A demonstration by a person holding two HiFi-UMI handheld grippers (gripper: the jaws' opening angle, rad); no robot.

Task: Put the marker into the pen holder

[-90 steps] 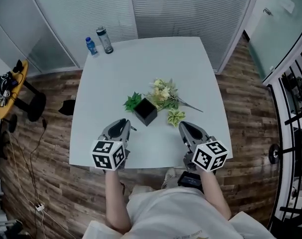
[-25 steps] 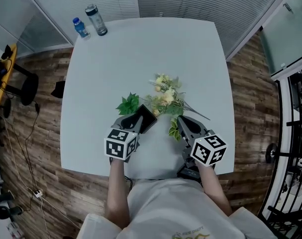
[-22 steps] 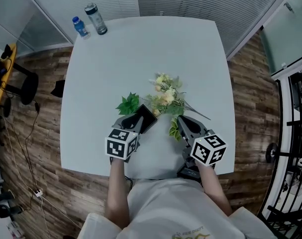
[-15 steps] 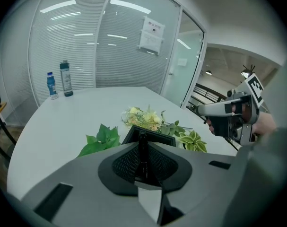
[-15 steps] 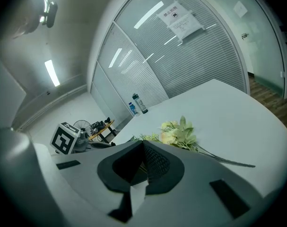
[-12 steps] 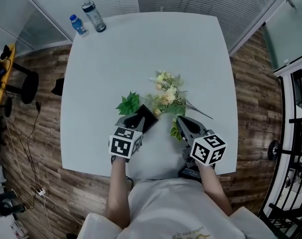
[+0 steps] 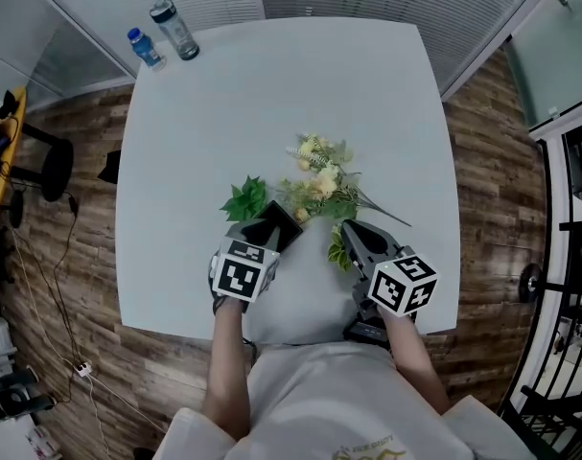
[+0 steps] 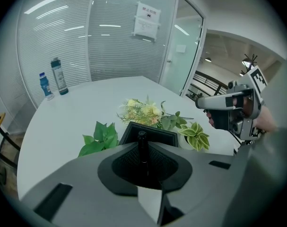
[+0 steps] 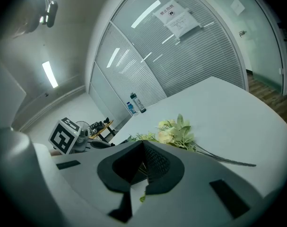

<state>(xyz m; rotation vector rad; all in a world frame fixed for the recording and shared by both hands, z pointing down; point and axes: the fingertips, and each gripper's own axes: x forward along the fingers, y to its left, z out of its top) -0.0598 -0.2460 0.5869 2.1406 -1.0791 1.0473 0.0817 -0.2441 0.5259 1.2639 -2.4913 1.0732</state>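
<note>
left gripper view: left gripper (image 8: 143, 163) jaws pinch marker (image 8: 142, 143)
marker: probably light, stiff, slick; grip mid-barrel
right gripper (image 9: 143, 161): jaws together, empty

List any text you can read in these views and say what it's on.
No text can be read in any view.
Notice on the glass wall: a dark heading and lines of print, too small to read.
Bottles: labels too small to read.
Cube on each gripper: square marker patterns only, no words.
Shirt: faint print at the frame's edge, unreadable.
</note>
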